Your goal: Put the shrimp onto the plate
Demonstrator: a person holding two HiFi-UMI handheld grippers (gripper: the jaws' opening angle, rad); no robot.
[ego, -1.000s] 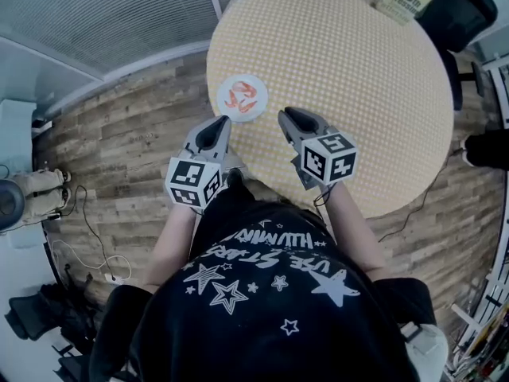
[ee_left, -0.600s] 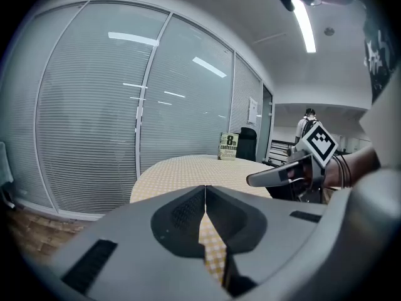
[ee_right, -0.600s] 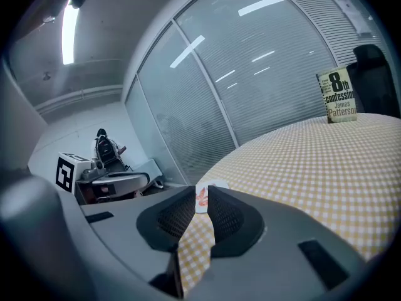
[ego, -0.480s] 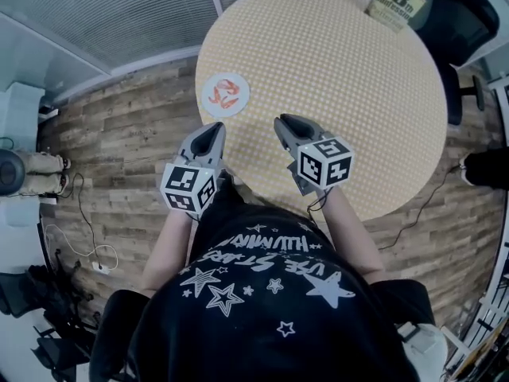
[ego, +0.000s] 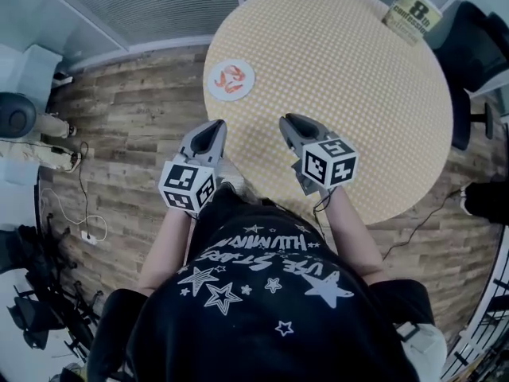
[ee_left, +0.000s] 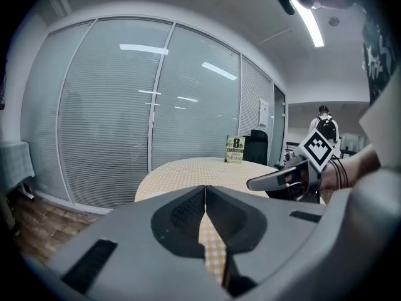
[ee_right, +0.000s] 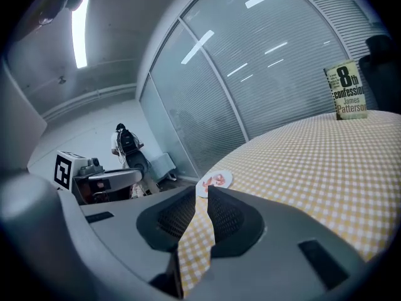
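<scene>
At the table's (ego: 342, 78) near edge, both hand-held grippers hover side by side, much where they were a second ago; what has shifted across the last second is mostly the head view itself, so the plate (ego: 248, 91) sits at a slightly different spot in the frame without having moved on the cloth. The left gripper (ego: 214, 125) has its jaws pressed together at the tips with nothing between them. The right gripper (ego: 288, 120) shows only a thin slit between its jaws, through which the checked cloth is seen, and it too carries nothing.

The shrimp (ego: 231, 79) lie on the plate, which rests close to the table's left edge, well apart from both grippers. With the shrimp already there and both grippers empty and drawn back toward the person, the task looks finished rather than under way; no other shrimp shows on the cloth.

A book (ego: 413, 13) stands upright at the far right edge, far from the plate, and a black chair (ego: 477, 42) sits beyond that edge. A person with a backpack (ee_left: 324, 128) stands in the room behind. The checked cloth between grippers and plate is bare, so nothing blocks a reach toward it.
</scene>
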